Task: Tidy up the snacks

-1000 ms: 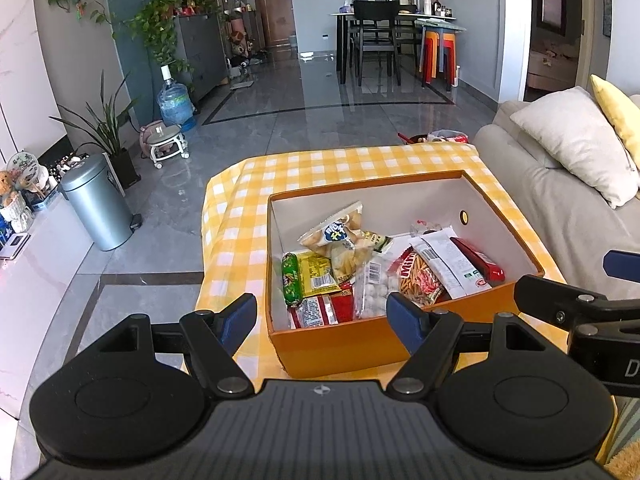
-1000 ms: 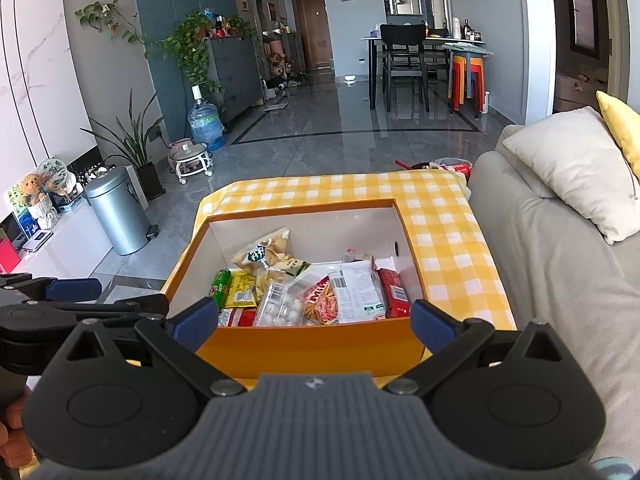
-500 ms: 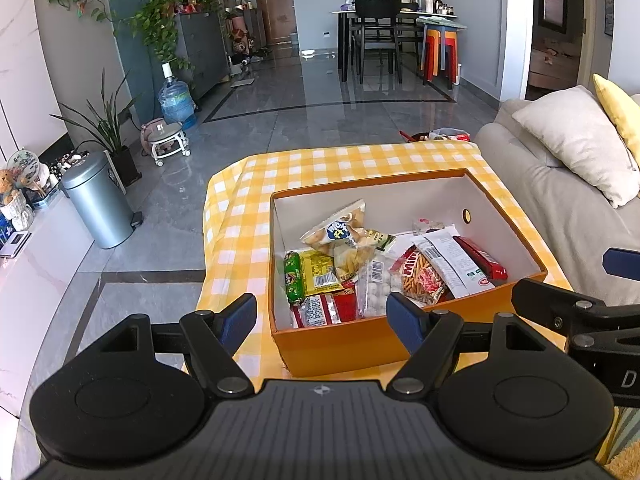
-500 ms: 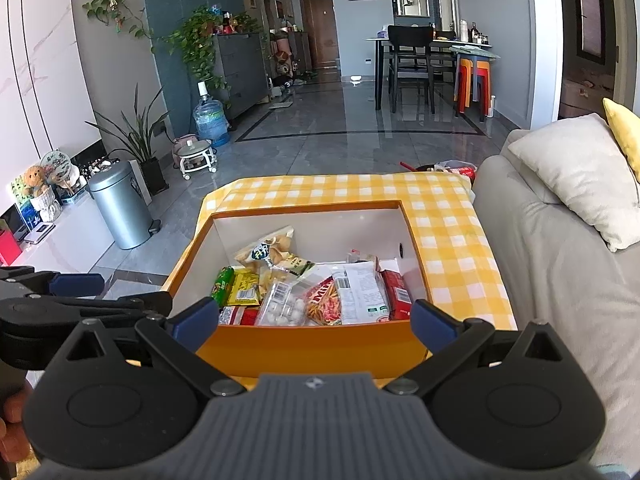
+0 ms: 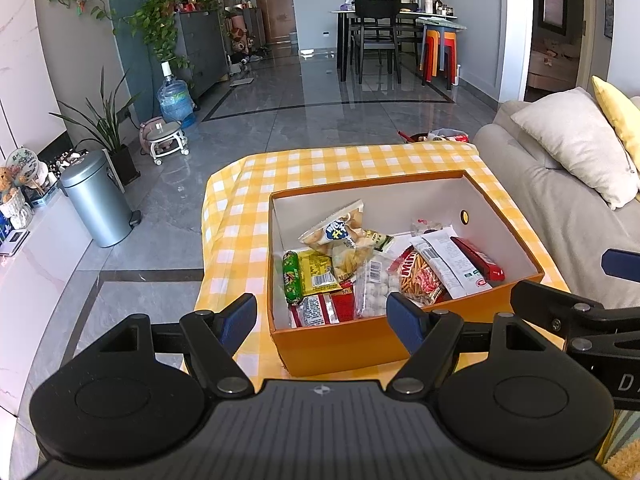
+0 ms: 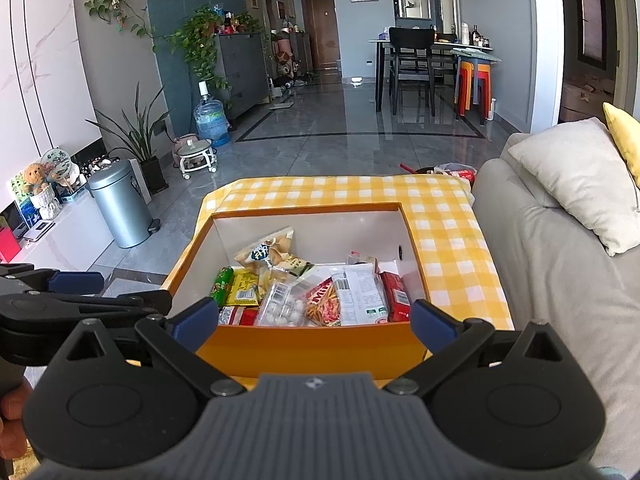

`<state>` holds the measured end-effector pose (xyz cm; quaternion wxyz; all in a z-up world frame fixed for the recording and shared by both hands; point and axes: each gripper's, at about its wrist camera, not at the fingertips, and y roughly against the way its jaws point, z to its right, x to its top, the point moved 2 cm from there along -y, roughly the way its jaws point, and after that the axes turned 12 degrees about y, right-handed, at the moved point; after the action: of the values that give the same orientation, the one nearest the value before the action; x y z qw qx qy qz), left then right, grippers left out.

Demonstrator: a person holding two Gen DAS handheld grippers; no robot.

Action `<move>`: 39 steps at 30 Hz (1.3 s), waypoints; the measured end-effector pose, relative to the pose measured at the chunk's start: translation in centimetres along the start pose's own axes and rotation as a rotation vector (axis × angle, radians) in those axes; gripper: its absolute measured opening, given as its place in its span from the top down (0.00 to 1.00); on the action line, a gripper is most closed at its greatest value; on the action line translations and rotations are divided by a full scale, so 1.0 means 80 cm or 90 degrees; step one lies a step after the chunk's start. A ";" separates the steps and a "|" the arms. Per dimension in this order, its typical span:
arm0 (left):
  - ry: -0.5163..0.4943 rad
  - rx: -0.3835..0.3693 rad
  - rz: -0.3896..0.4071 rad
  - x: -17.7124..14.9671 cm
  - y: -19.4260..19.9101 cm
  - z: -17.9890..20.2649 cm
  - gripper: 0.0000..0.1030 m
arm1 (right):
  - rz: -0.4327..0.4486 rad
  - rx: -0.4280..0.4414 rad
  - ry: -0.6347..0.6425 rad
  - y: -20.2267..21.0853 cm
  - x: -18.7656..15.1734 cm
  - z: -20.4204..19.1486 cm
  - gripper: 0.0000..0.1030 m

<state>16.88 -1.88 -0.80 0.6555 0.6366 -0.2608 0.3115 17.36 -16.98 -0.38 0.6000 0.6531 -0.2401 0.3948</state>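
An orange box (image 5: 344,342) (image 6: 312,350) with white inner walls sits on a table under a yellow checked cloth (image 5: 320,172) (image 6: 444,220). Inside lie several snack packs: a pale chips bag (image 5: 340,232) (image 6: 268,254), a green and yellow pack (image 5: 308,274) (image 6: 236,286), a clear bag of white balls (image 5: 374,288) (image 6: 282,306), a red stick-snack bag (image 5: 418,278) (image 6: 324,304), a white packet (image 5: 448,262) (image 6: 360,292) and a red bar (image 5: 478,262) (image 6: 394,294). My left gripper (image 5: 322,314) hangs open before the box's near left corner. My right gripper (image 6: 314,322) is open, just in front of the near wall. Both hold nothing.
A grey sofa (image 5: 568,216) (image 6: 560,264) with pillows runs along the right of the table. A metal bin (image 5: 98,200) (image 6: 120,204) and plants stand on the tiled floor to the left. A hand (image 6: 12,420) holds the left gripper's handle.
Both views have drawn back and risen slightly, so the box sits a little lower and farther. The snacks have not moved and both grippers stay open.
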 end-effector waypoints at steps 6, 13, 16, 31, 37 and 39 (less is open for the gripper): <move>0.002 -0.001 -0.002 -0.001 -0.001 -0.001 0.16 | -0.001 0.000 0.000 0.000 0.000 0.000 0.04; 0.002 -0.001 -0.003 -0.002 -0.001 0.000 0.16 | 0.000 0.000 0.002 0.001 0.000 0.000 0.04; 0.003 -0.001 -0.003 -0.001 0.000 0.000 0.16 | -0.001 -0.001 0.003 0.002 0.000 0.000 0.04; 0.002 0.002 -0.003 -0.005 0.001 0.000 0.16 | -0.001 -0.002 0.003 0.002 -0.001 -0.001 0.04; 0.003 0.003 -0.003 -0.004 0.001 0.000 0.16 | -0.004 -0.002 0.004 0.002 -0.003 -0.002 0.04; 0.004 0.003 -0.003 -0.006 0.002 0.000 0.16 | -0.003 -0.002 0.004 0.003 -0.003 -0.002 0.04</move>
<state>16.44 -1.95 -1.08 0.6557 0.6379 -0.2561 0.3124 17.03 -16.91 -0.46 0.6029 0.6515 -0.2368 0.3951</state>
